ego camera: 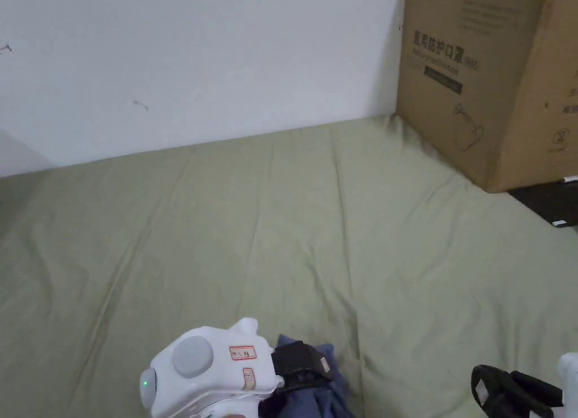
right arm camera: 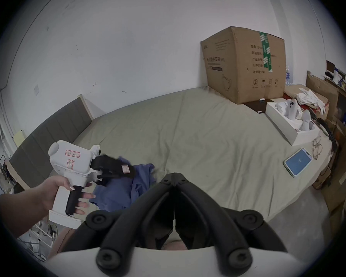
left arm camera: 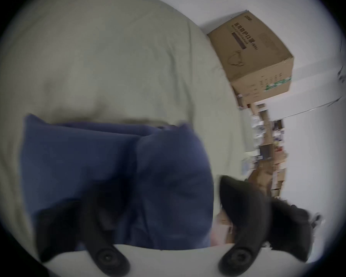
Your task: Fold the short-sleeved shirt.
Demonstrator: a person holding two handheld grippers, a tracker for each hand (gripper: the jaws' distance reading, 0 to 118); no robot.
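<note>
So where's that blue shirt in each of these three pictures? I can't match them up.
Head view: the blue shirt is bunched at the bottom edge, just right of the white left gripper.
Left gripper view: it covers the lower left of the picture, up close on the green sheet.
Right gripper view: it lies left of centre, under the left gripper.
Shared landmark: the cardboard box against the wall.

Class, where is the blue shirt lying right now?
The blue shirt lies bunched at the near edge of the green bedsheet, under the left tongs, left of the right tongs in the right gripper view.
</note>
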